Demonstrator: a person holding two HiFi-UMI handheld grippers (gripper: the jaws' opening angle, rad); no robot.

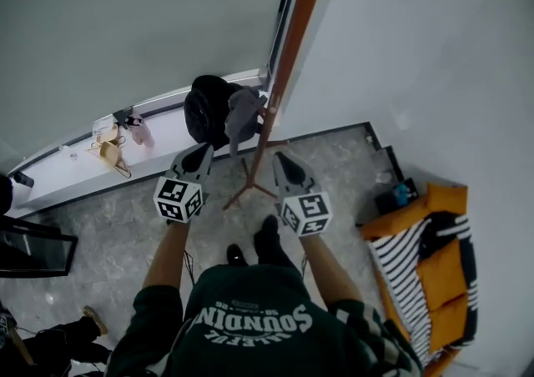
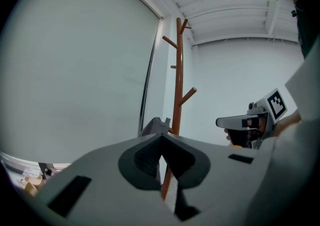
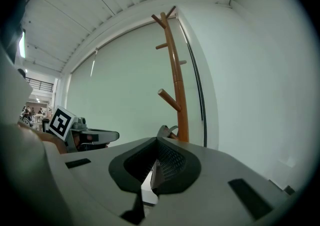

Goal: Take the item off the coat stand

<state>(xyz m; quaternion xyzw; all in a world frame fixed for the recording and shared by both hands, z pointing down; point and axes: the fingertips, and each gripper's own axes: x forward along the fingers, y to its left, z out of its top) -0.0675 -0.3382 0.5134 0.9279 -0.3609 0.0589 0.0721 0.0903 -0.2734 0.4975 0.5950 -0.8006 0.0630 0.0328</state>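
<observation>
A brown wooden coat stand (image 1: 288,50) rises in the corner beside the window. A black item (image 1: 204,108) and a grey garment (image 1: 242,113) hang from its low pegs. My left gripper (image 1: 203,153) points at the hanging items from just short of them, jaws shut and empty. My right gripper (image 1: 282,160) sits to the right of the pole, level with the left one, jaws also closed on nothing. In the left gripper view the stand (image 2: 178,85) and the grey garment (image 2: 152,126) show just past the tips (image 2: 161,137). The right gripper view shows the stand (image 3: 177,90) beyond its tips (image 3: 157,142).
A white window sill (image 1: 75,163) holds wooden hangers (image 1: 110,153) and small things. An orange seat with a striped cloth (image 1: 430,267) stands at the right. Dark furniture (image 1: 33,242) is at the left. The person's feet (image 1: 265,238) stand near the stand's base.
</observation>
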